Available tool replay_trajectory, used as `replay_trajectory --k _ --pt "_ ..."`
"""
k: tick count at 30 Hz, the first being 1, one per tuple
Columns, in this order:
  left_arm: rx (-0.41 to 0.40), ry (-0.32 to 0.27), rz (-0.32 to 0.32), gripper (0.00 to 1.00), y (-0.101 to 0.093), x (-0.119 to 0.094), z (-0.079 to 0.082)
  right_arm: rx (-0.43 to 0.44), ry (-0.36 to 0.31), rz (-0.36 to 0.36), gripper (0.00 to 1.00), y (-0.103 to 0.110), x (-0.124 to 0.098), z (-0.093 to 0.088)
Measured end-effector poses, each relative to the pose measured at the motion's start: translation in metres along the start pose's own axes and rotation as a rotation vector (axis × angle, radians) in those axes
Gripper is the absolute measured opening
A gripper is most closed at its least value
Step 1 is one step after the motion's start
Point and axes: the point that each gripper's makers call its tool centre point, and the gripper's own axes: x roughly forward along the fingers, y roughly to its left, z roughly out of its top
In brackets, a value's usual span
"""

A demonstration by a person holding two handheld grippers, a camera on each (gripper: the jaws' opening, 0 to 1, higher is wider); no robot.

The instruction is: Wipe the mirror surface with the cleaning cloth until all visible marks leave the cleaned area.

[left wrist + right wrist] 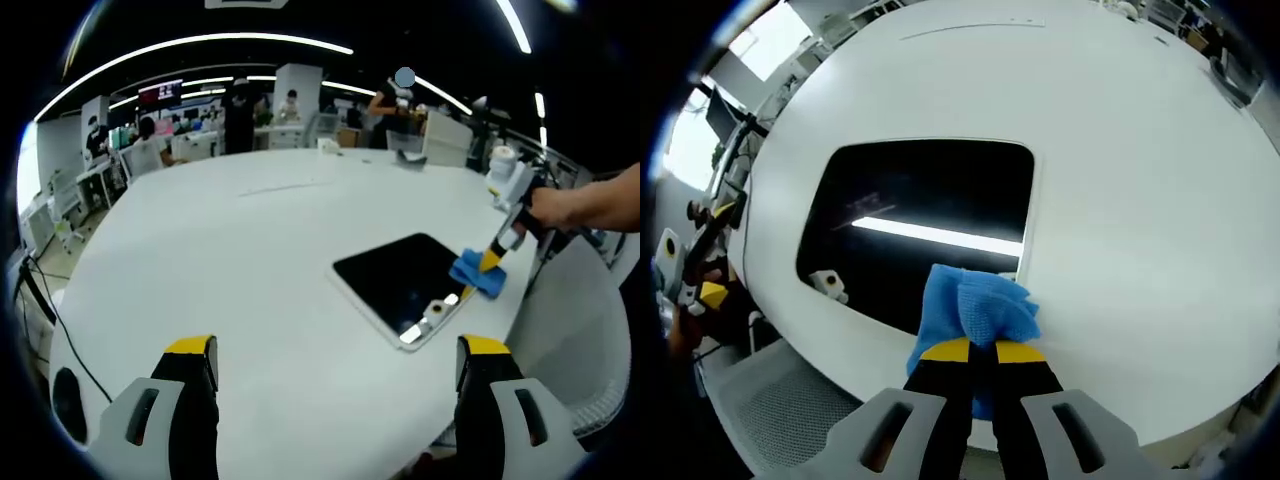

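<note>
The mirror (400, 285) is a dark rectangle with a white frame, lying flat on the white table (250, 260). My left gripper (337, 355) hangs open over the table, short of the mirror, with nothing between its jaws. The blue cleaning cloth (478, 275) sits on the mirror's right edge, held by my right gripper (497, 258), which a hand (585, 205) holds. In the right gripper view my right gripper (980, 352) is shut on the cloth (975, 305), which presses on the near edge of the mirror (920, 210). The glass reflects a ceiling light strip.
The round table's edge (1120, 420) runs just behind the cloth. A white mesh chair (580, 330) stands off that edge, also seen as a chair seat (780, 400). Desks and several people fill the far background (240, 110). Small white objects (500, 160) stand at the table's far right.
</note>
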Motion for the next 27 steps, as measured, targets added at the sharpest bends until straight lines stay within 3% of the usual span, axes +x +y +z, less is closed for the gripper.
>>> replay_trajectory --k 27 --pt "0.002 -0.001 -0.006 1.00 0.016 -0.004 -0.002 -0.013 -0.009 -0.067 0.01 0.009 0.000 0.001"
